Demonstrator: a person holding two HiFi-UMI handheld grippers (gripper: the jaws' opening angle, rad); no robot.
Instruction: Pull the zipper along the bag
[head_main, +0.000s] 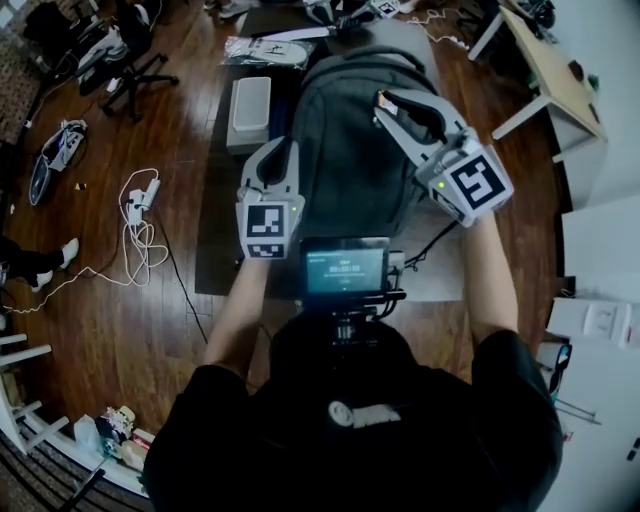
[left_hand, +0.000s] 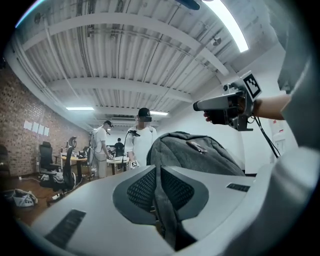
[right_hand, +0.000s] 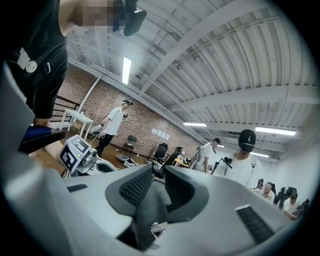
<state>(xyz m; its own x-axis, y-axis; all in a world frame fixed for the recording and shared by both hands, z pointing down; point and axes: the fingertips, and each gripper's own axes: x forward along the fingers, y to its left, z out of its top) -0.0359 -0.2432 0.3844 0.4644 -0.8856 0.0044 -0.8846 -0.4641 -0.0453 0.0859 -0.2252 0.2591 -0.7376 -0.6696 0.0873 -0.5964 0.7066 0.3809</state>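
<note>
Backpack (head_main: 350, 150) lies flat along the middle of the tabletop (head_main: 215, 240), base toward the near edge. Left tongs (head_main: 282, 152) are clamped nearly closed on a strip of grey fabric (left_hand: 167, 220) at its left side, likely to anchor it against the pull. Right tongs (head_main: 386, 101), over the far right corner, stand slightly apart. A fabric tab (right_hand: 150, 210) with a metal piece (right_hand: 159, 227), probably the zipper pull, seems loose between them.

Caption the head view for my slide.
Dark grey fabric backpack lying on a dark surface, left gripper at its left edge, right gripper over its upper right side.
</note>
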